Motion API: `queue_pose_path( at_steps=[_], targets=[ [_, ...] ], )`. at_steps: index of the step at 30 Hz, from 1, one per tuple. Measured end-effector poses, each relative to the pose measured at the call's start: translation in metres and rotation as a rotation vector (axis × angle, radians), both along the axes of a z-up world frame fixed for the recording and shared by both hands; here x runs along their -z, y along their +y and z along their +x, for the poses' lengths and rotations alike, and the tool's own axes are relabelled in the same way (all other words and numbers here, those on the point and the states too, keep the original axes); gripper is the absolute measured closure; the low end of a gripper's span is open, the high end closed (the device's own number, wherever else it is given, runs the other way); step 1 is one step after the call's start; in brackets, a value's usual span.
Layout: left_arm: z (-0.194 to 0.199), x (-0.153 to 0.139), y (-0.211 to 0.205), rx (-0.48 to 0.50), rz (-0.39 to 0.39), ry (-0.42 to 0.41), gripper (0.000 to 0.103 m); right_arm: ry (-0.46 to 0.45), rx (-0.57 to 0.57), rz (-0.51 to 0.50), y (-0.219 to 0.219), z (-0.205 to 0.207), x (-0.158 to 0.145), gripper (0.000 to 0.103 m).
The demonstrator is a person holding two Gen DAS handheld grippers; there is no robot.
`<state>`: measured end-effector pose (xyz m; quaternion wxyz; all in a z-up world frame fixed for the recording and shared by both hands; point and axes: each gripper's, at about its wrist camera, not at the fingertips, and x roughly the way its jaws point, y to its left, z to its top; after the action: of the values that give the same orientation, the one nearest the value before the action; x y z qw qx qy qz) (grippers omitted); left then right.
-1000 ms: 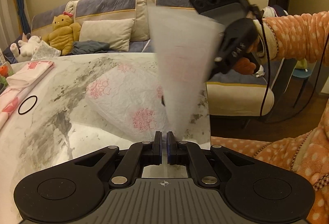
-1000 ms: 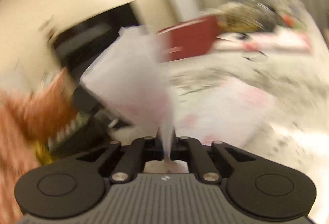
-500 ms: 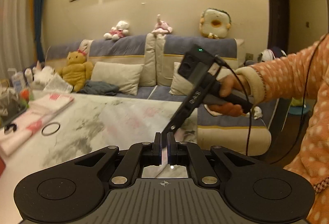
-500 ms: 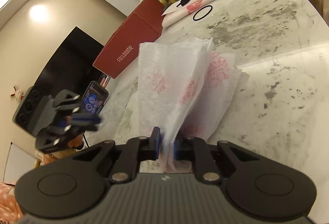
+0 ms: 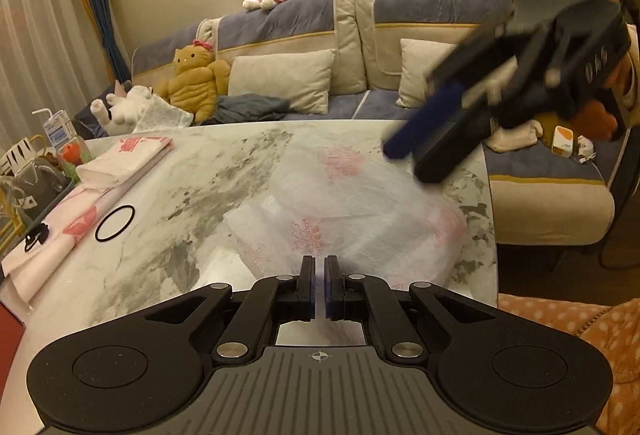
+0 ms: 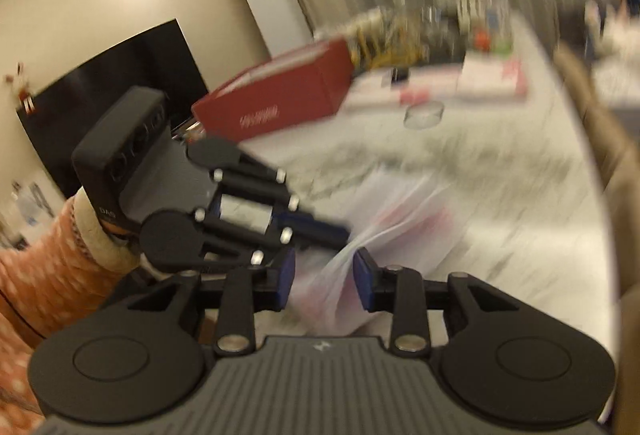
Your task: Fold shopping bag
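Marble worktop [image 5: 168, 195] carries the bag [image 5: 360, 219], loosely doubled over near the right edge. Left gripper [image 5: 319, 291] jaws are pinched shut on its near edge; right gripper [image 6: 324, 281] jaws are opening, plastic between them. Folding looks barely begun; flattening and further folds remain.

Left gripper [image 5: 319, 289] shut — right gripper [image 6: 324, 281] seemingly opening.

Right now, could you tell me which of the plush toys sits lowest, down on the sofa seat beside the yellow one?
The white plush toy, left of the yellow muscular cat; the others perch on the sofa's backrest.
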<state>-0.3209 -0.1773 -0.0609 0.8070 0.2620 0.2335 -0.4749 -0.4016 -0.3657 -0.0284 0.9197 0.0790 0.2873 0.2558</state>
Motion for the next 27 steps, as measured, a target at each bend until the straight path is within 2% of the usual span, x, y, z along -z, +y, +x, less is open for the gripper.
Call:
queue_pose_path(
  at_steps=[2,4,6,10,13,16,22,25,27],
  targets=[
    [-0.001,-0.001,0.000,0.001,-0.002,0.003,0.100,-0.096,-0.001,-0.084,0.007,-0.005,-0.013,0.071],
    [-0.004,-0.002,0.003,0.000,-0.006,0.008,0.100,-0.136,-0.019,-0.173,0.020,-0.001,-0.014,0.071],
    [-0.004,-0.001,0.005,0.001,-0.010,0.013,0.100,-0.128,-0.049,-0.244,0.034,0.009,-0.003,0.073],
    [-0.003,0.000,0.016,-0.014,-0.028,0.033,0.100,-0.026,-0.076,-0.320,0.050,0.032,0.033,0.073],
    [-0.001,0.001,0.023,-0.024,-0.052,0.051,0.100,0.008,-0.066,-0.294,0.054,0.040,0.041,0.073],
    [0.001,0.003,0.022,-0.031,-0.054,0.043,0.100,0.004,-0.059,-0.319,0.065,0.041,0.045,0.073],
    [0.007,0.003,0.022,-0.056,-0.032,0.010,0.100,0.022,-0.057,-0.237,0.082,0.043,0.048,0.069],
    [0.012,0.002,0.019,-0.072,0.000,-0.014,0.100,0.014,-0.073,-0.217,0.096,0.045,0.048,0.062],
    [0.014,0.001,0.017,-0.076,0.019,-0.028,0.100,0.007,-0.089,-0.201,0.103,0.044,0.047,0.048]
  ],
)
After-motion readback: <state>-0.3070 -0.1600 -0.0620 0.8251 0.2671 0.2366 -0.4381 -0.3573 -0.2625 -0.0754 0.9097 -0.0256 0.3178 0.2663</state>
